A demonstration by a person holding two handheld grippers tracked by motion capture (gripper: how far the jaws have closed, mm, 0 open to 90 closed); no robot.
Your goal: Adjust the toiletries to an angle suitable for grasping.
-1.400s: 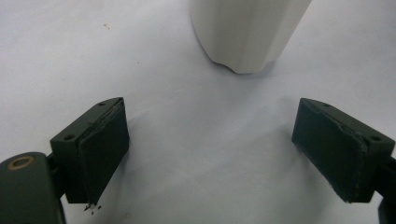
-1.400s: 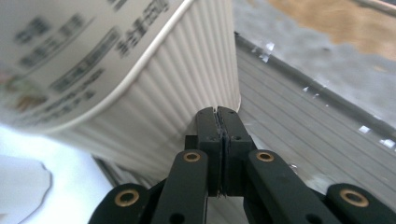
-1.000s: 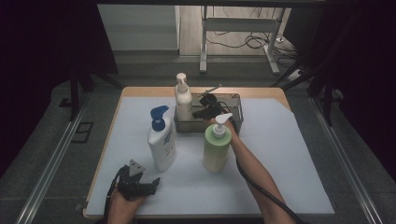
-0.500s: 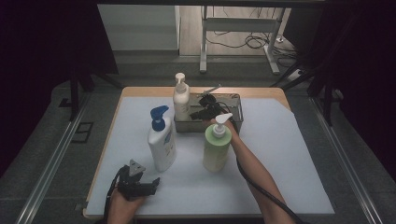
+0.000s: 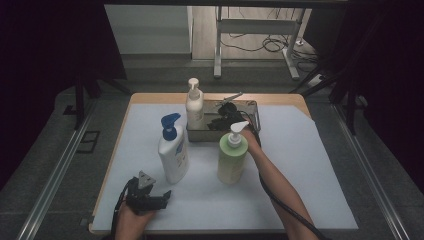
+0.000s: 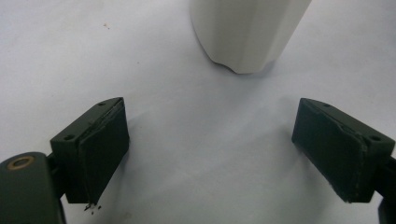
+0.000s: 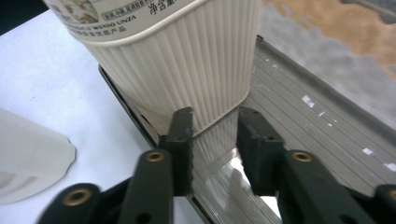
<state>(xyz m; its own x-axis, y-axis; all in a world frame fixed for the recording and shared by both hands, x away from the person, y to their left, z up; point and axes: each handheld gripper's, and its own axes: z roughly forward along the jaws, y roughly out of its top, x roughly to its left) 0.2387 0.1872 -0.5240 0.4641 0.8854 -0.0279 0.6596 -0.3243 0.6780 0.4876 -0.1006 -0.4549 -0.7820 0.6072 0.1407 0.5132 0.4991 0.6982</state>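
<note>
A cream ribbed pump bottle (image 5: pixel 194 107) (image 7: pixel 187 60) stands upright at the left end of a metal tray (image 5: pixel 254 111) (image 7: pixel 317 121) at the back of the table. My right gripper (image 5: pixel 224 120) (image 7: pixel 215 116) lies low in the tray, pointing at the bottle's base. Its jaws stand a narrow gap apart just short of the bottle and hold nothing. My left gripper (image 5: pixel 146 194) (image 6: pixel 210 126) rests near the front left edge, jaws wide open over the white mat (image 5: pixel 300 165). The base of a white bottle with a blue pump (image 5: pixel 173 152) (image 6: pixel 243 37) is just ahead of it.
A green pump bottle (image 5: pixel 231 160) stands in front of the tray, beside my right forearm (image 5: pixel 272 180). The rounded edge of a white bottle (image 7: pixel 28 158) shows to the left of my right gripper. A cable trails from the right gripper along the forearm.
The right gripper has drawn slightly back toward the person inside the tray. The cream bottle and the left gripper have hardly moved.
</note>
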